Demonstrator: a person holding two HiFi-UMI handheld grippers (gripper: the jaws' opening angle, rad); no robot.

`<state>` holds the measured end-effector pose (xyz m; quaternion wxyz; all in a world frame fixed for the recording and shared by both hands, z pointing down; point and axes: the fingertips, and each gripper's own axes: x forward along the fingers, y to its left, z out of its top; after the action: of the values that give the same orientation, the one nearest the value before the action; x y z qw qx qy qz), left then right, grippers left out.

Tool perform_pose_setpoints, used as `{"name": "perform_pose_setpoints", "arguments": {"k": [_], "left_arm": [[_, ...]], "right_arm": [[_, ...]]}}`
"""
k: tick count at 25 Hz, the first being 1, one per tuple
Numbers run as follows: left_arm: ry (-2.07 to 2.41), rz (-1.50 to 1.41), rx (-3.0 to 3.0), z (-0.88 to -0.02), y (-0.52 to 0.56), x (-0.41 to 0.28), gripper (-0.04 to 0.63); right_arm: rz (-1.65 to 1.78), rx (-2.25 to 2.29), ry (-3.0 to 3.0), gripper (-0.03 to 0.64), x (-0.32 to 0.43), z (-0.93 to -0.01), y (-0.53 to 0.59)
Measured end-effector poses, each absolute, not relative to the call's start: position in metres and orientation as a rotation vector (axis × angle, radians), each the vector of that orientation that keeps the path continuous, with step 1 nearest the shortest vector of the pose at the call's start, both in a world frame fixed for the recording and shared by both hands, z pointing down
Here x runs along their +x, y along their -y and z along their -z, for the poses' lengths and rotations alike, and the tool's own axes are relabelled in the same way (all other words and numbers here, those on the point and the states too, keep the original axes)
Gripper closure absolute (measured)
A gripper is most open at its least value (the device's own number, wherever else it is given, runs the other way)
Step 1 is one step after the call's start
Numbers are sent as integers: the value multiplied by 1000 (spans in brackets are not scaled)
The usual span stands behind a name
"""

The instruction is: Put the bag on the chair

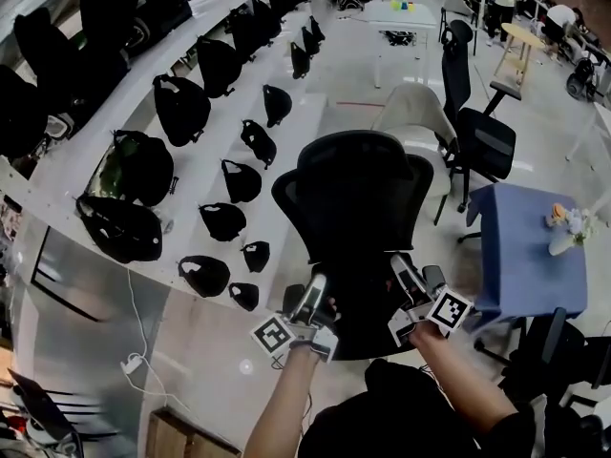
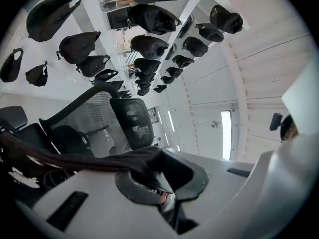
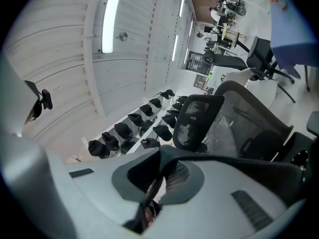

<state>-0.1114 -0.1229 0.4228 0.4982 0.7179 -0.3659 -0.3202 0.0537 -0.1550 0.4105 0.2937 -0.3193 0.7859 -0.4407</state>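
A black mesh office chair (image 1: 358,189) stands right in front of me, its back towards me. My left gripper (image 1: 315,289) and right gripper (image 1: 401,270) are held level side by side just behind the chair's back. Both are shut on a dark strap of the bag. In the left gripper view the strap (image 2: 75,158) runs leftwards out of the left gripper (image 2: 162,195). The right gripper view shows the strap (image 3: 239,161) leaving the right gripper (image 3: 149,203) to the right. The bag's body is hard to tell from the black chair in the head view.
White stepped shelves (image 1: 95,160) on the left carry several black bags (image 1: 181,108). A blue table (image 1: 530,246) stands to the right, with another black chair (image 1: 477,132) and a white chair (image 1: 415,113) beyond. A cable and power strip (image 1: 129,363) lie on the floor at lower left.
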Motion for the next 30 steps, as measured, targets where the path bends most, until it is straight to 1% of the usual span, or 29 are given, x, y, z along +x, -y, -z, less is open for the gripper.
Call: {"name": "perform_pose_setpoints", "arguments": {"k": [17,30], "left_arm": [[952,784,1737,-430,214,-99,578],[910,711,1757,-451,248,-100,578]], "right_arm": [[1220,-794,-2120,608,66,-428,247],[1301,-857,-2082,608,63,-462,274]]}}
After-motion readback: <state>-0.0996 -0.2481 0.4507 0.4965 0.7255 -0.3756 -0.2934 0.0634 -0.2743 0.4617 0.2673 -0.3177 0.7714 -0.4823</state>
